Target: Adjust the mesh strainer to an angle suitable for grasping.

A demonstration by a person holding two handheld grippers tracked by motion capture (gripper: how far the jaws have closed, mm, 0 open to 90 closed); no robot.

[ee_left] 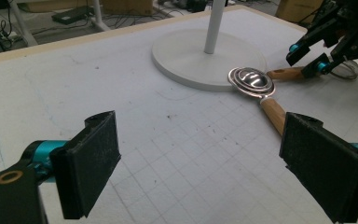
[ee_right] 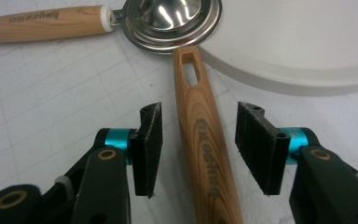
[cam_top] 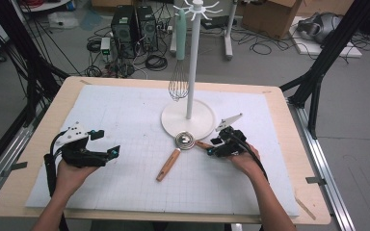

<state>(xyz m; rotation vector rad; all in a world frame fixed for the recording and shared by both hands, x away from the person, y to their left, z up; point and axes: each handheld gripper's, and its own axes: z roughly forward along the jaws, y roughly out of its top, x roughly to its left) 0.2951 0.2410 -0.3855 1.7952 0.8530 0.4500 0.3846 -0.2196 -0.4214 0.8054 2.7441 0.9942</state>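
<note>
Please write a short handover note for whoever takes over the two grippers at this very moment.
Left gripper: open, holding nothing, hovering over the mat.
Right gripper: open, jaws either side of a wooden handle, pads not touching it.
Things: the two wooden-handled utensils lie on the mat, heads stacked at the stand's base; metal head, other handle. A whisk hangs on the stand.
Done: whisk hung.
Left: probably grip and hang the two utensils.

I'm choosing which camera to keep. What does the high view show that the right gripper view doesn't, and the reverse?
High view alone: the whisk hanging from the white stand's pole, and the left gripper.

Right gripper view alone: the slot and printed lettering in the wooden handle lying between its open pads.

Both: the stand's round base and the metal utensil heads.
</note>
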